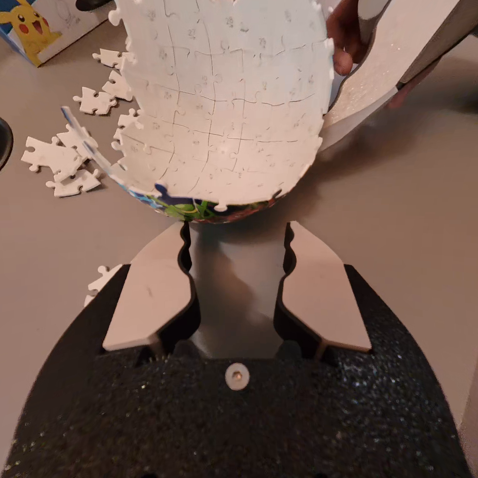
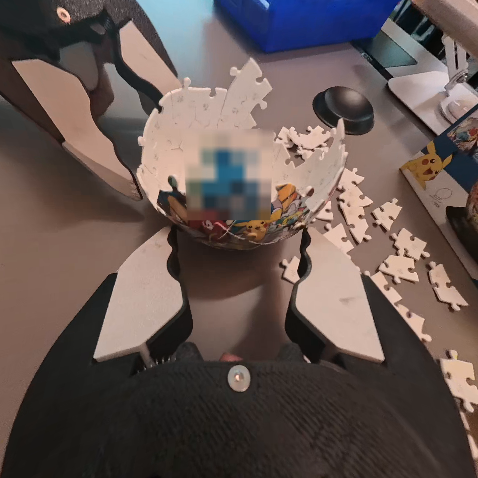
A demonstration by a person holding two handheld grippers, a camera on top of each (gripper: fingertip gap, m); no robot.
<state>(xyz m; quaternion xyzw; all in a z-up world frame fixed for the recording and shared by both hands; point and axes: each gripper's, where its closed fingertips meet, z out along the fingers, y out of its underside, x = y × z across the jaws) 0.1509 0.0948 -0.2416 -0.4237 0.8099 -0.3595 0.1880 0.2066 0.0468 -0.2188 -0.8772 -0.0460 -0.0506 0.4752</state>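
Here, left gripper [image 1: 238, 227]: held released, jaws spread wide with nothing between them; the tips are seen just short of the bowl's coloured underside.
Right gripper [image 2: 239, 234]: likewise released; its tips are placed at either side of the bowl's lower curve, touching or just beside it. Which cannot be told.
Puzzle bowl [image 1: 219, 103]: a half-built ball of curved interlocked pieces, white inside and printed outside, set open side up on the grey table [image 1: 388, 207] between the two grippers. Its rim is left jagged, with one strip standing higher.
Handling: the shell is judged fragile; its seams would likely be parted by a hard squeeze.
Loose pieces [image 1: 57, 157]: scattered white side up beside the bowl.
Surroundings: a printed box [image 1: 28, 28], a black domed stand [image 2: 344, 108] and a blue bin [image 2: 297, 23] are seen farther off.
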